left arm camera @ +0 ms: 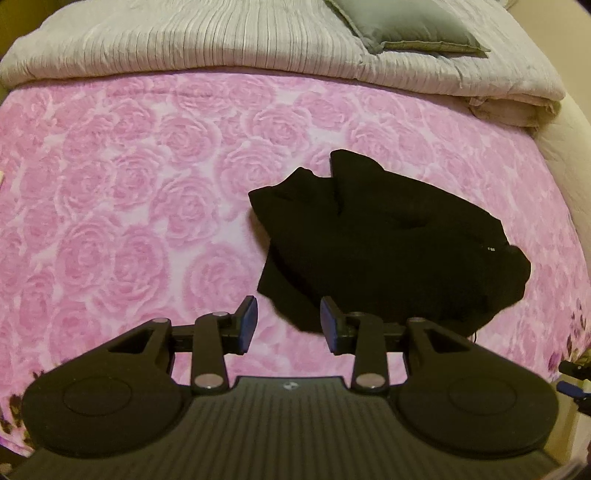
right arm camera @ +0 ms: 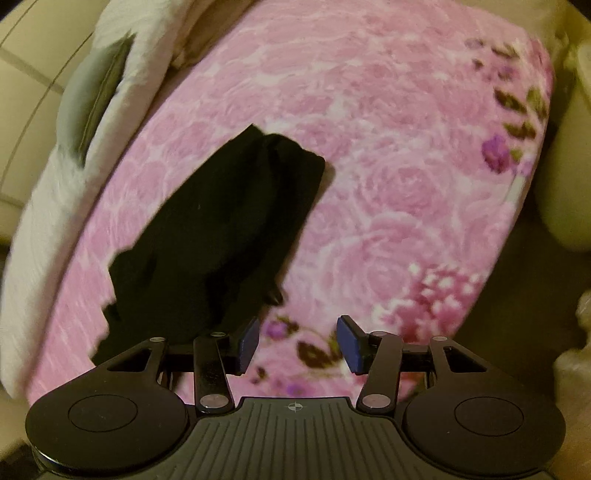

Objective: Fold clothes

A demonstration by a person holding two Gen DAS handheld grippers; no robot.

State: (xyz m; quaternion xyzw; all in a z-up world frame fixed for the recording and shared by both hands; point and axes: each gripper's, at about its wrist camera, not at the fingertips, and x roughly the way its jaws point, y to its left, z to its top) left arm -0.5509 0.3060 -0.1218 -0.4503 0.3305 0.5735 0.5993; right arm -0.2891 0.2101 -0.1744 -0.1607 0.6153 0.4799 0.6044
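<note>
While my left tongs (left arm camera: 289, 320) hang with their blue pads apart and nothing between them, the black garment (left arm camera: 388, 243) lies bunched on the pink rose bedspread (left arm camera: 129, 221), just beyond and slightly right of them. My right tongs (right arm camera: 300, 341) are spread too, empty, over the bedspread's near edge, with the garment (right arm camera: 221, 221) ahead to their left. At the bed's far side a folded grey quilt (left arm camera: 221, 40) carries a grey pillow (left arm camera: 406, 26).

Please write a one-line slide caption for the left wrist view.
Open left tool hovers above a crumpled black garment on a pink rose-patterned bedspread.
</note>
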